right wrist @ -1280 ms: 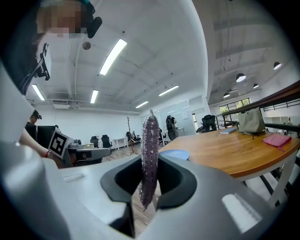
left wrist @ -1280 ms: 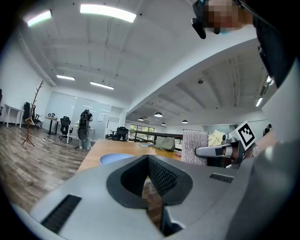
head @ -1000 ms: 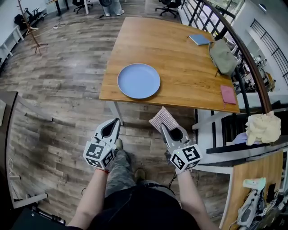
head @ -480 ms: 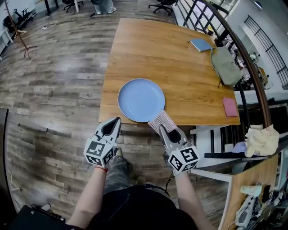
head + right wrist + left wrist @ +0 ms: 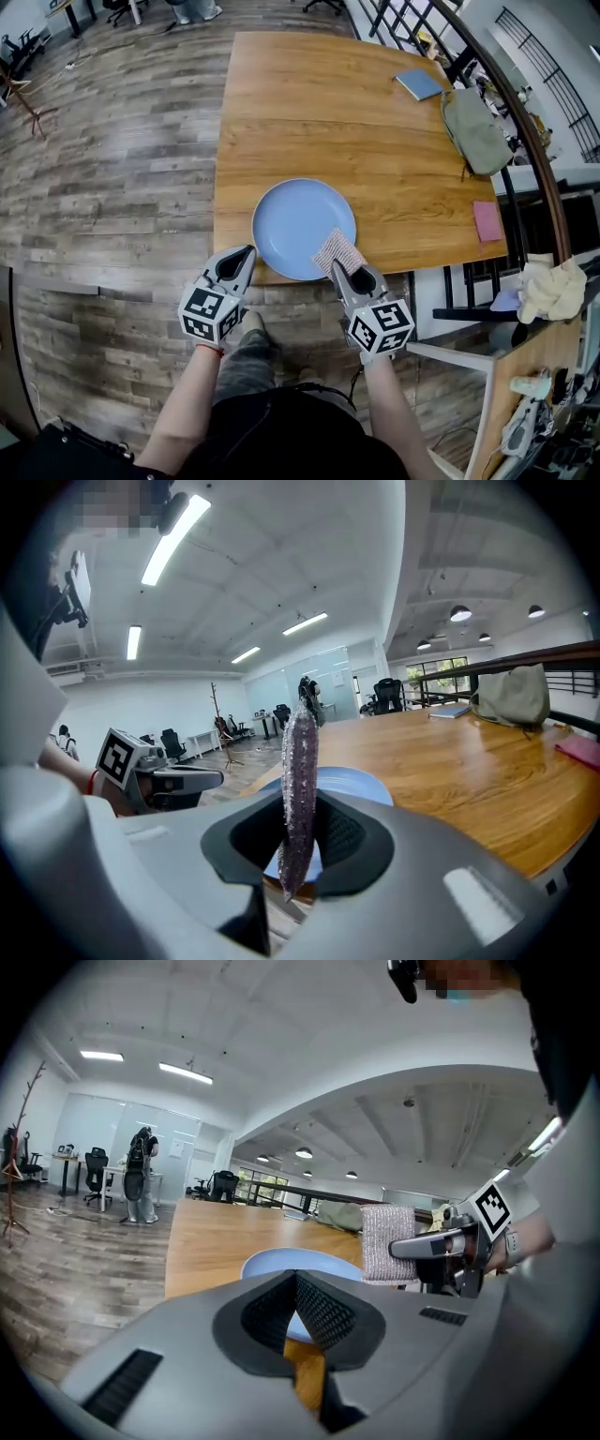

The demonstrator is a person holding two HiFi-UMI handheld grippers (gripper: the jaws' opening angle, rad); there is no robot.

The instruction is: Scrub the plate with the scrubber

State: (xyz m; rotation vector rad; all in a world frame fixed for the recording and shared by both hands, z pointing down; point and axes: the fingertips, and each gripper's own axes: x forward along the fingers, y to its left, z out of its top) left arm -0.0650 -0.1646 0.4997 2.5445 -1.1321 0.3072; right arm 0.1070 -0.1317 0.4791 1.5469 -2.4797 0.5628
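Note:
A round blue plate (image 5: pixel 302 228) lies on the wooden table (image 5: pixel 375 141) by its front edge. My right gripper (image 5: pixel 339 267) is shut on the pinkish mesh scrubber (image 5: pixel 337 250), which hangs over the plate's near right rim; whether it touches the plate is unclear. In the right gripper view the scrubber (image 5: pixel 299 789) stands edge-on between the jaws, the plate (image 5: pixel 352 785) just beyond. My left gripper (image 5: pixel 242 255) is shut and empty, just off the table's front edge left of the plate. The left gripper view shows the plate (image 5: pixel 281 1262) ahead and the scrubber (image 5: pixel 386 1241) at the right.
A blue notebook (image 5: pixel 419 83) and an olive bag (image 5: pixel 475 130) sit at the table's far right, and a pink pad (image 5: pixel 487 221) lies by its right edge. A dark railing (image 5: pixel 525 122) runs along the right. Wood floor lies to the left.
Both grippers have come forward to the table. The scrubber, earlier short of the table's front edge, now hangs over the plate's near right rim. The plate has not shifted on the table.

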